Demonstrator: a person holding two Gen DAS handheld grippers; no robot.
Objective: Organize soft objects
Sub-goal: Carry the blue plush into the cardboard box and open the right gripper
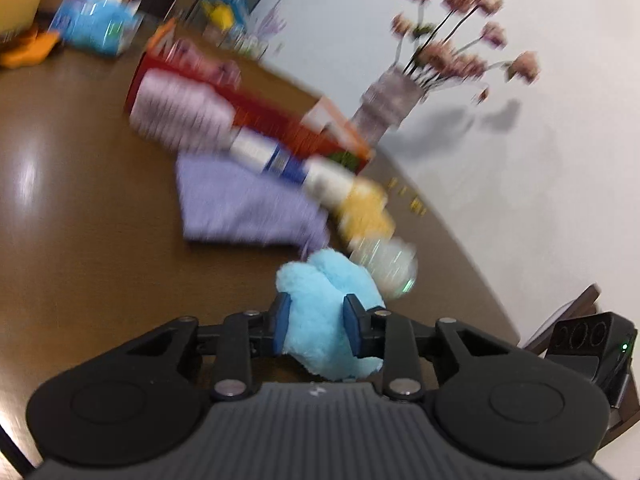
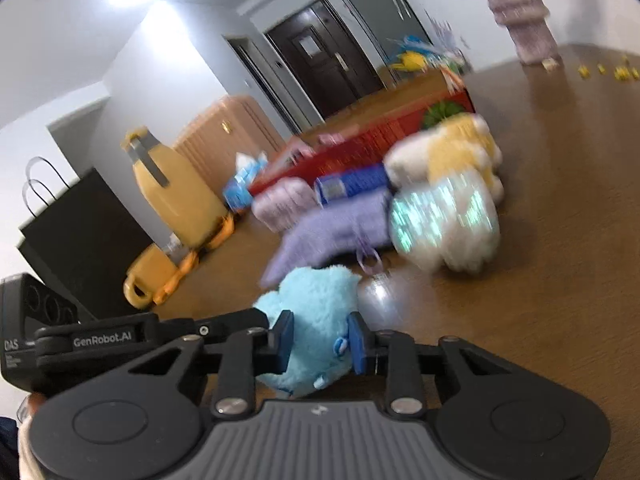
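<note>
Fluffy light-blue plush toy (image 1: 320,312), lilac cloth (image 1: 240,208)

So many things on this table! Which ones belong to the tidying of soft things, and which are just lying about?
Part of the job:
- light blue plush toy, gripped by left claw and right claw
- purple cloth
- yellow and white plush toy
- pink fluffy thing

Just lying about:
- red box
- vase of flowers
- black paper bag
- yellow jug
</note>
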